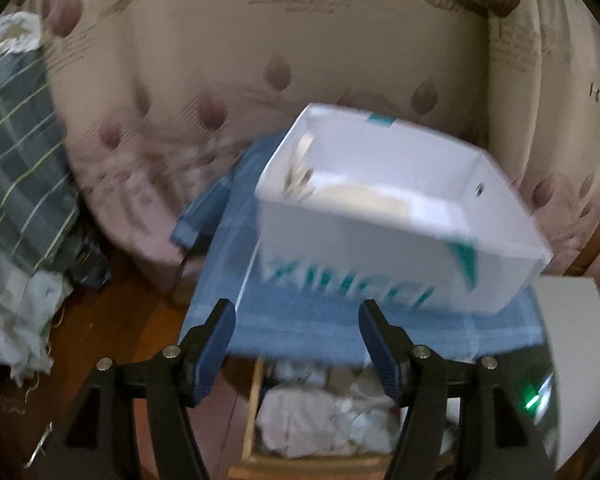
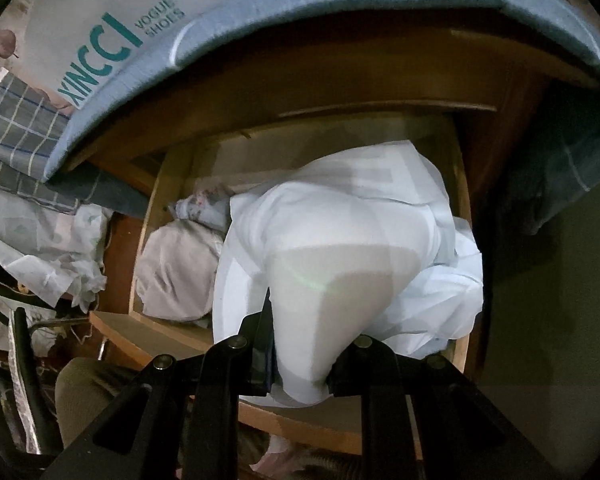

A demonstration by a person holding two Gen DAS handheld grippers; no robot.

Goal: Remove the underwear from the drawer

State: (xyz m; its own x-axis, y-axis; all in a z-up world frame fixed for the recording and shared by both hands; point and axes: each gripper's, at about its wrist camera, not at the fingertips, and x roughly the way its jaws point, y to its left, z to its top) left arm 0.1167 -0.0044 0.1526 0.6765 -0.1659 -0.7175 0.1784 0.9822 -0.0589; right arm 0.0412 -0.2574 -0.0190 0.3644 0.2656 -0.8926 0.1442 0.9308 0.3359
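Note:
In the right wrist view my right gripper (image 2: 300, 360) is shut on a white pair of underwear (image 2: 340, 240), which hangs bunched over the open wooden drawer (image 2: 150, 236). A beige folded garment (image 2: 176, 272) and a small floral piece (image 2: 204, 204) lie in the drawer's left part. In the left wrist view my left gripper (image 1: 296, 312) stands open with nothing between its blue pads (image 1: 220, 332). It hovers above the drawer (image 1: 254, 408), where crumpled pale clothes (image 1: 320, 416) show, and faces the blue cloth (image 1: 320, 320) on the cabinet top.
A white shoe box (image 1: 380, 248) with teal lettering sits on the blue cloth, directly above the drawer. A patterned bedsheet (image 1: 220, 60) fills the back. Plaid fabric (image 1: 16, 160) and crumpled white cloth (image 1: 12, 320) pile up at the left. A white panel (image 1: 572, 360) stands at the right.

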